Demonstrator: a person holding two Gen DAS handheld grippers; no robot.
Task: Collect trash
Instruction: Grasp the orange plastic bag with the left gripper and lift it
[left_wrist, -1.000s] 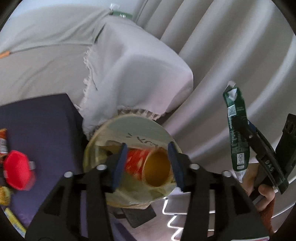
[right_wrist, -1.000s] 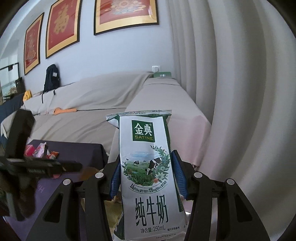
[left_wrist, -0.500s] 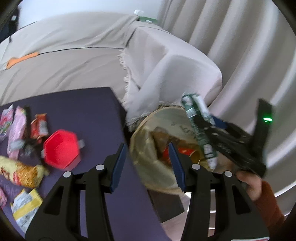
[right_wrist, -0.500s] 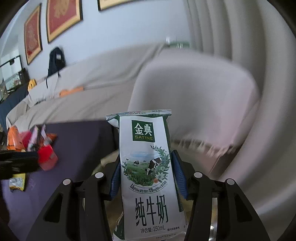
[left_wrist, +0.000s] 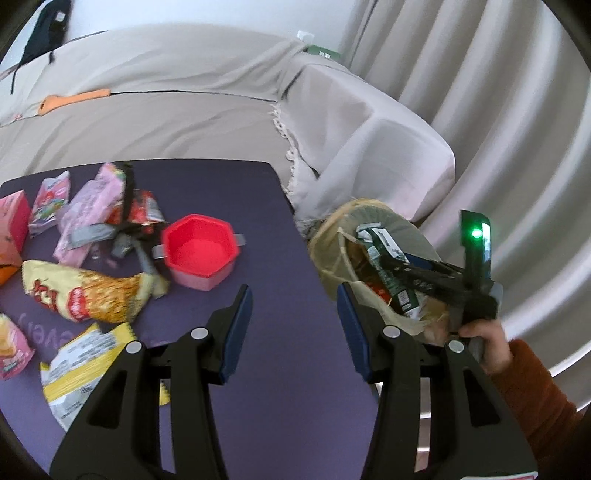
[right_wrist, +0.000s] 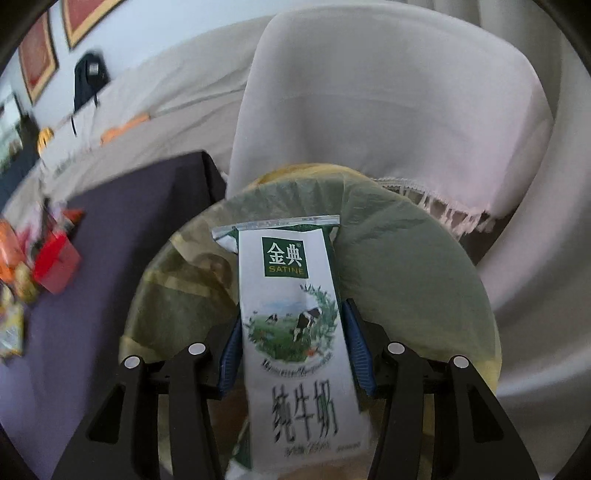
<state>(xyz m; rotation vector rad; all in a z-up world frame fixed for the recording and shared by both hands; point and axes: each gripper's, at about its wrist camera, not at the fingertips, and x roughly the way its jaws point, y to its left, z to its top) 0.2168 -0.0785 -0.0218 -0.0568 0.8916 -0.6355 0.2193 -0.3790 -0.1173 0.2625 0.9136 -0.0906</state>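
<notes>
While the right gripper clamps the milk carton over the lined bin, the left gripper hovers open and empty beside the bin. Releasing off-centre could drop the carton outside the rim.

Trash count: table and bin

One milk carton, one lined bin, one red hexagonal cup at table centre. Left of the cup lie about eight snack packets, among them one yellow noodle bag, one yellow-edged wrapper nearest, and pink packs farther back.
</notes>
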